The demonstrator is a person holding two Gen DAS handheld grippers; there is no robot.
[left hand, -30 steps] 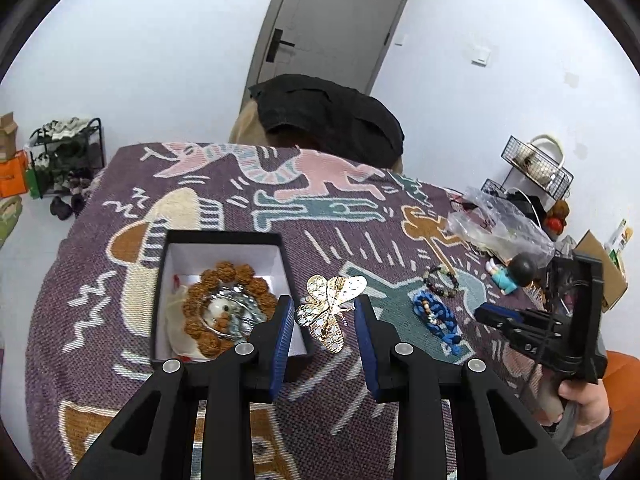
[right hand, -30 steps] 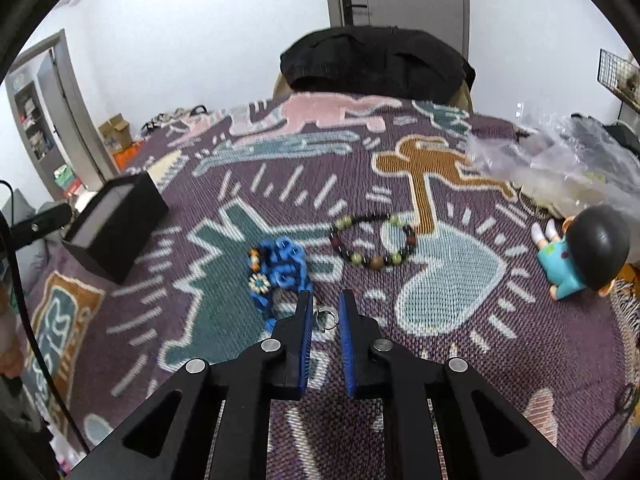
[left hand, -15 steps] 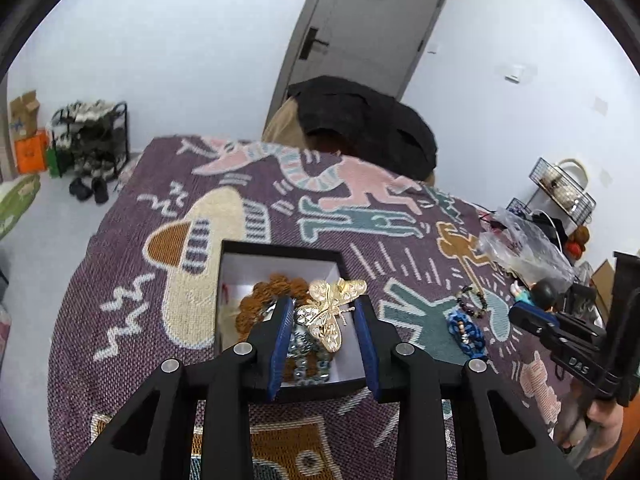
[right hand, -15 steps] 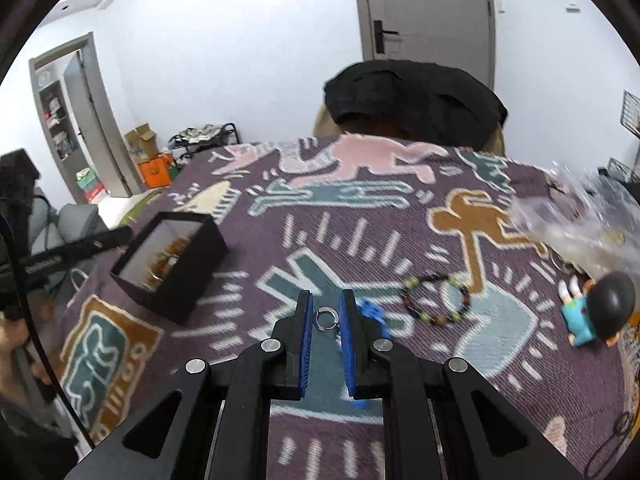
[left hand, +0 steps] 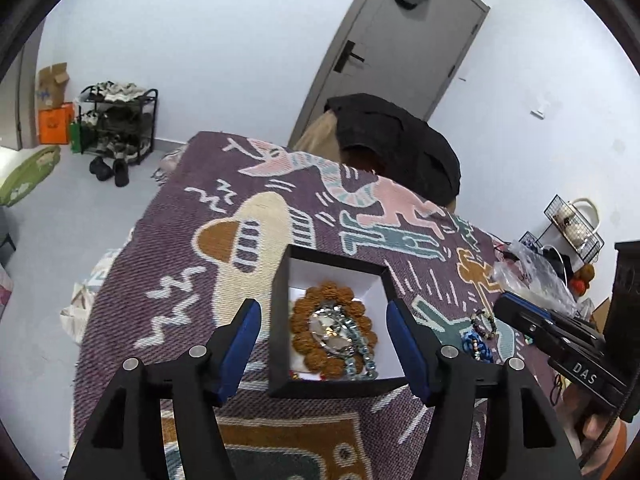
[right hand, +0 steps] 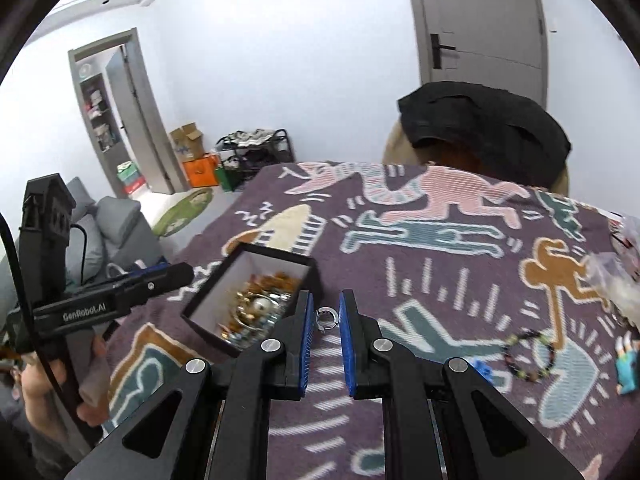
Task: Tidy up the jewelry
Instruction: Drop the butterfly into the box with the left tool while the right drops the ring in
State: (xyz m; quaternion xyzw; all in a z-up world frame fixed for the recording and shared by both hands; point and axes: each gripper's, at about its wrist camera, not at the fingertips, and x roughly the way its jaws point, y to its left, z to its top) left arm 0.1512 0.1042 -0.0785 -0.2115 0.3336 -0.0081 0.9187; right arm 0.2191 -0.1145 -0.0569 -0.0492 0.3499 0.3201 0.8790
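A black jewelry box [left hand: 280, 320] with a white lining stands on the patterned purple cloth. It holds a brown bead bracelet [left hand: 336, 294] and silvery pieces. My left gripper [left hand: 322, 334] is open and empty, its fingers spread either side of the box, above it. My right gripper [right hand: 323, 320] is shut on a small silver ring [right hand: 325, 317], held just right of the box [right hand: 208, 322]. A dark bead bracelet [right hand: 528, 354] and a blue chain piece [left hand: 474, 344] lie on the cloth to the right.
A small doll [right hand: 628, 364] and clear plastic bags [left hand: 532, 276] lie at the cloth's right edge. A chair with a black jacket [left hand: 396, 144] stands behind the table. A shoe rack [left hand: 116, 120] is on the floor at the left.
My left gripper opened and the gold butterfly brooch is gone from it, the box now between its fingers. My right gripper carried the ring left toward the box.
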